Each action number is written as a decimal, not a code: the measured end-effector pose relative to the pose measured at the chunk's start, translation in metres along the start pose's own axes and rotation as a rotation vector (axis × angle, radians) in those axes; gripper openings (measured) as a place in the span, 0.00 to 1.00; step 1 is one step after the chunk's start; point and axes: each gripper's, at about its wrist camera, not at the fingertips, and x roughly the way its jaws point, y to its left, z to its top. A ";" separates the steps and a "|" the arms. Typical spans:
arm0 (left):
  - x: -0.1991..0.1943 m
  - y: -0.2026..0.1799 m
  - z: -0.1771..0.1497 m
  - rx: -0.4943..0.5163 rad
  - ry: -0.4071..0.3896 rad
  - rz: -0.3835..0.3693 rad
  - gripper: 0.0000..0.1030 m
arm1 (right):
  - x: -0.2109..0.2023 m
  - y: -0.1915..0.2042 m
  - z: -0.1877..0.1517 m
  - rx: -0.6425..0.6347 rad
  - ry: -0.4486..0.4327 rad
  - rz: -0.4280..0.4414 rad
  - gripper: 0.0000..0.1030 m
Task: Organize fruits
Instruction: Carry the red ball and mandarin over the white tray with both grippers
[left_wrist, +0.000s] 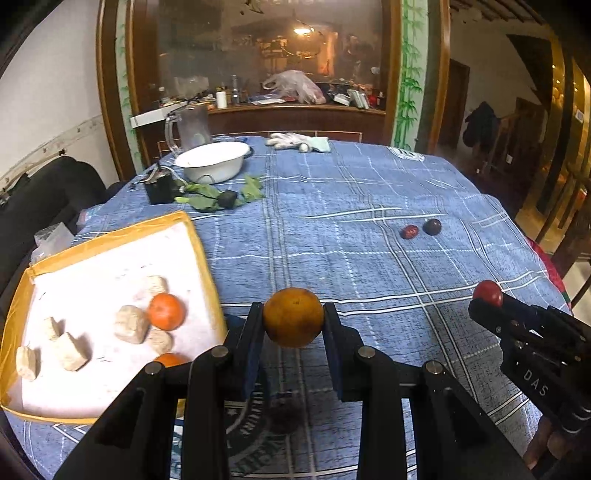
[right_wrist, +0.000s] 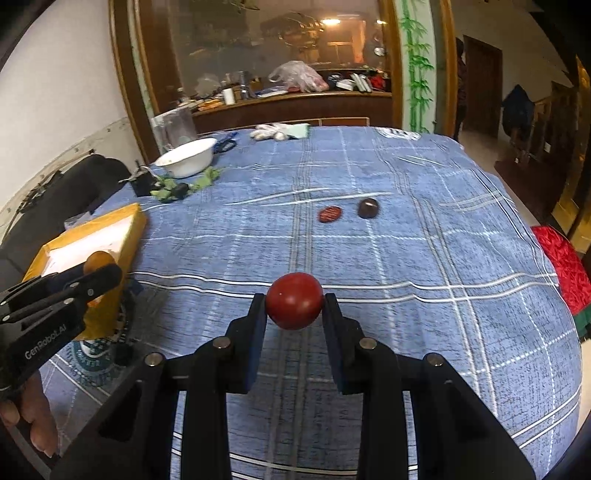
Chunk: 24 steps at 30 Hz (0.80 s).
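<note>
Fruits under inspection: one orange (left_wrist: 293, 317) is pinched between the jaws of my left gripper (left_wrist: 293, 321), lifted clear of the blue checked tablecloth (left_wrist: 332, 229) and just beside the near right corner of the yellow-rimmed tray (left_wrist: 201, 251). One round red fruit (right_wrist: 294, 305) is clamped in my right gripper (right_wrist: 294, 308), held above the cloth, well to the right of the tray.

Inside the tray I note one small orange fruit (left_wrist: 166, 311) already lying among several pale lumps (left_wrist: 131, 324), and the edge of a second orange piece (left_wrist: 169, 359) at the tray's near side, partly hidden by my left gripper.

Outstanding: a wrinkled red fruit (right_wrist: 330, 213) and a dark round one (right_wrist: 368, 208) lie side by side on the cloth, well apart from the tray, on its far right.

Assessment: roughly midway. Two items appear placed, two are in hand and not yet deposited, two remain untouched. The white bowl (left_wrist: 214, 159) beyond the tray plays no evident part.
</note>
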 end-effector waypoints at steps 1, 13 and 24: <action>-0.001 0.004 0.001 -0.007 -0.002 0.007 0.29 | -0.001 0.005 0.001 -0.007 -0.004 0.009 0.31; -0.016 0.052 0.001 -0.085 -0.021 0.099 0.29 | 0.003 0.061 0.012 -0.087 -0.020 0.111 0.31; -0.028 0.113 -0.007 -0.175 -0.015 0.208 0.29 | 0.006 0.125 0.022 -0.183 -0.028 0.217 0.32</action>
